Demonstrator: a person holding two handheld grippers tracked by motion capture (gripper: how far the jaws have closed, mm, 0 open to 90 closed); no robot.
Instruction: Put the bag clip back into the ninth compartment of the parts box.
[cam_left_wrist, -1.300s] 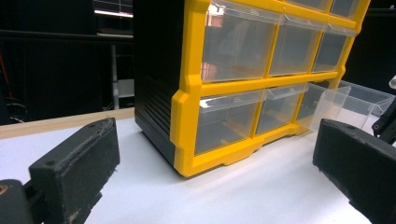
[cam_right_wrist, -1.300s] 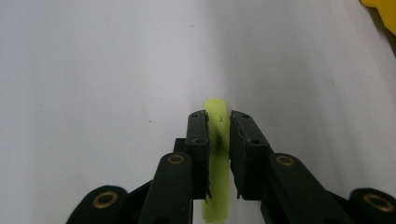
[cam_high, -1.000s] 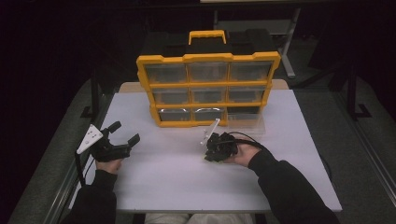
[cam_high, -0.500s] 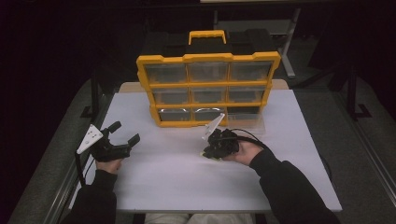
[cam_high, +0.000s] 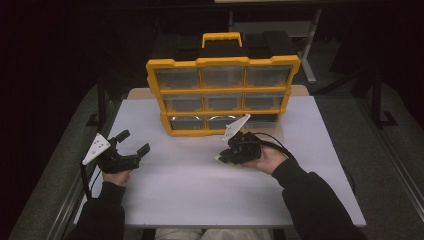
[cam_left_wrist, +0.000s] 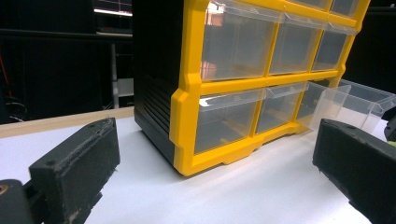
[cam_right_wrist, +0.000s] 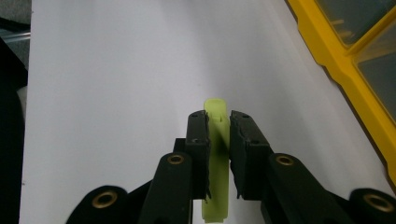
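High view: white table (cam_high: 190, 190) amid dark room.

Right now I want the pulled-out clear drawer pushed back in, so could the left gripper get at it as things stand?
Probably yes. The left gripper is open and holds nothing, and bare table lies between it and the pulled-out drawer at the organizer's bottom row. The right gripper, shut on a yellow-green piece, sits close by.

One yellow drawer cabinet (cam_high: 222, 95), nine clear drawers, one green piece (cam_right_wrist: 216, 154), two grippers.
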